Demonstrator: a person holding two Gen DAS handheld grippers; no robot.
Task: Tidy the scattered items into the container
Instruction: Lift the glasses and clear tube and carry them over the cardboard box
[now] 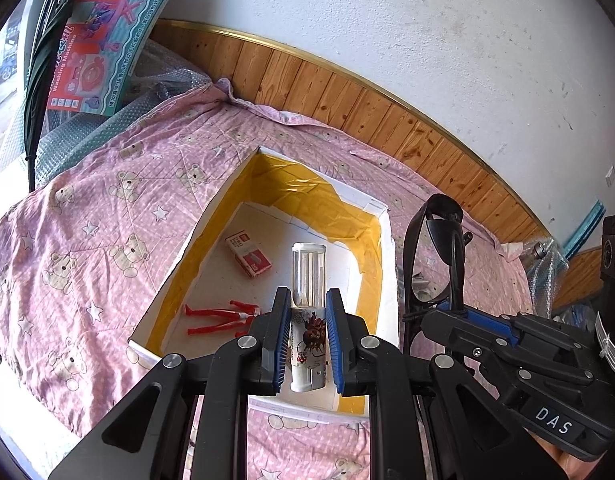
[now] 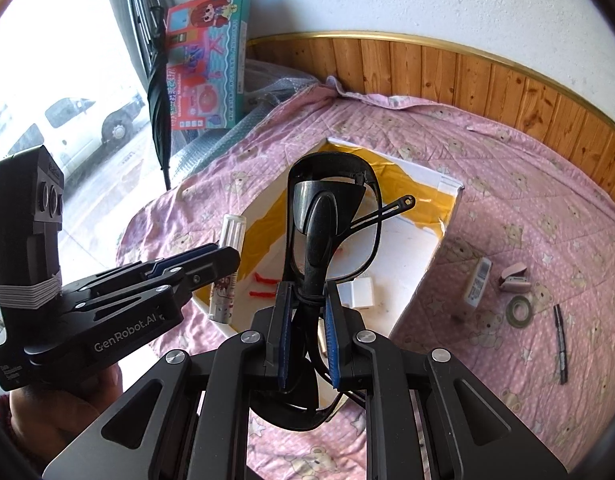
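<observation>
Hiding red figure's [image 1: 221, 317] head: left hand-held gripper [image 1: 307, 312] clamping tube [image 1: 308, 312]; right hand-held gripper [image 2: 306, 308] clamping sunglasses [image 2: 331, 232] over box [image 1: 381, 264].

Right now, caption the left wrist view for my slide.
Left tongs hold a clear-capped tube over the yellow-lined box, with right tongs alongside carrying black glasses.

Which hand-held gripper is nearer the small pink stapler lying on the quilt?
Right. The right hand-held gripper, clamping black-framed glasses, sits beside the box's near edge, closer to the pink stapler. The left hand-held gripper holds a tube across the box.
</observation>
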